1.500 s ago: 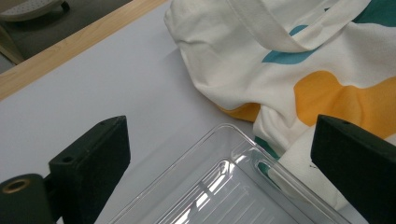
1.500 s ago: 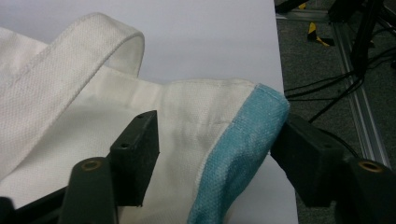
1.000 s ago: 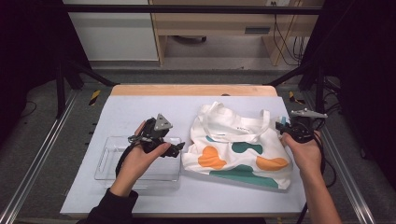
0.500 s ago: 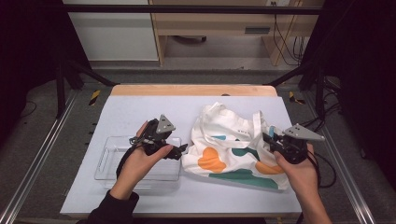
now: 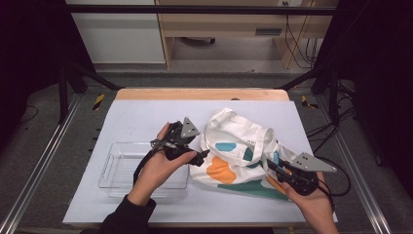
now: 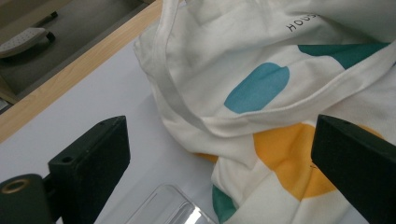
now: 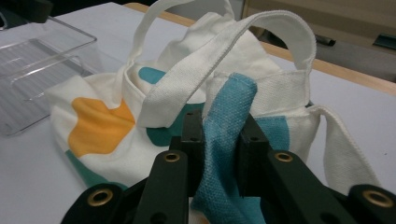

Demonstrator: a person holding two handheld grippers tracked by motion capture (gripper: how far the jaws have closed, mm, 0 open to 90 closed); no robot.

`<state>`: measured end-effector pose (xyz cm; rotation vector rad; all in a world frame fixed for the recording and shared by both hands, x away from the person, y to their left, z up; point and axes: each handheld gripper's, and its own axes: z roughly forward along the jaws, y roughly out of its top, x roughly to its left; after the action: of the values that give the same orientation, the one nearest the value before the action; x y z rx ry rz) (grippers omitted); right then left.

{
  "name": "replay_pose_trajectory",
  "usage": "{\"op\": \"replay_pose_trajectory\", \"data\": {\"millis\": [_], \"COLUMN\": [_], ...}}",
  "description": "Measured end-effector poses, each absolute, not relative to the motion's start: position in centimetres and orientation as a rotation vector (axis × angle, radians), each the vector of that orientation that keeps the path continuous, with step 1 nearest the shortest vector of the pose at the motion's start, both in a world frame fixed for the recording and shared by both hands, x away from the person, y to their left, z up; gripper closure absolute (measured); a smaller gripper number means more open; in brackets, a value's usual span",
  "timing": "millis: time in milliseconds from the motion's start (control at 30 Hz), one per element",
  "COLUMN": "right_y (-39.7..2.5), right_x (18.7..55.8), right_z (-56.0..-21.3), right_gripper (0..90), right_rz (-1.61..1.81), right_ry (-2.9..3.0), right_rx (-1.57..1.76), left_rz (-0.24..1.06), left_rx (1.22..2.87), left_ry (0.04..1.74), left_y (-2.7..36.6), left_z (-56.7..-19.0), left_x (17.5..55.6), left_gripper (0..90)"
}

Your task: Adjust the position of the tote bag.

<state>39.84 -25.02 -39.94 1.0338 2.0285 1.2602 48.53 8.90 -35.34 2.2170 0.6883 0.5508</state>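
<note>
A white tote bag (image 5: 238, 141) with orange, teal and blue patches lies crumpled on the white table (image 5: 146, 112). My left gripper (image 5: 197, 148) sits at the bag's left edge, its jaws wide open. In the left gripper view the gripper (image 6: 219, 140) frames the bag (image 6: 243, 56) without touching it. My right gripper (image 5: 271, 166) rests over the bag's front right corner. In the right gripper view that gripper (image 7: 222, 135) is shut on a strip of blue woven cloth (image 7: 231, 107) standing up between the pads, with the bag's handles (image 7: 219, 51) looping behind it.
A clear plastic tray (image 5: 122, 170) lies on the table left of the bag, under the left forearm; its corner (image 6: 173, 207) shows in the left gripper view and it (image 7: 42, 60) appears far left in the right gripper view. A wooden edge (image 5: 199, 94) borders the table's far side.
My right gripper has moved from the bag's right edge down and left onto its front right corner. The left gripper has edged slightly toward the bag.
</note>
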Motion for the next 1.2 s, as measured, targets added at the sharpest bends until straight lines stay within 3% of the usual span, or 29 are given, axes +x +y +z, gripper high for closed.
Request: {"op": "replay_pose_trajectory", "data": {"millis": [633, 900, 1133, 1200], "right_y": [-25.0, -25.0, -24.8, -24.8], "right_x": [37.0, 36.7, 36.8, 36.7], "right_z": [-41.4, -42.0, -42.1, -42.1], "right_gripper": [76.2, 76.2, 76.2, 76.2], "right_rz": [1.276, 1.27, 1.248, 1.251], "right_ry": [2.106, 2.133, 2.148, 2.149], "right_rx": [0.979, 0.97, 0.957, 0.959], "left_rz": [0.549, 0.562, 0.584, 0.57], "left_rx": [2.271, 2.248, 2.248, 2.276], "left_ry": [0.64, 0.632, 0.643, 0.608], "left_y": [4.6, 3.2, 2.1, 1.8], "left_z": [-33.6, -33.2, -33.5, -33.6], "left_x": [51.6, 53.0, 54.8, 55.3], "left_gripper": [7.4, 13.6, 29.3, 42.6]}}
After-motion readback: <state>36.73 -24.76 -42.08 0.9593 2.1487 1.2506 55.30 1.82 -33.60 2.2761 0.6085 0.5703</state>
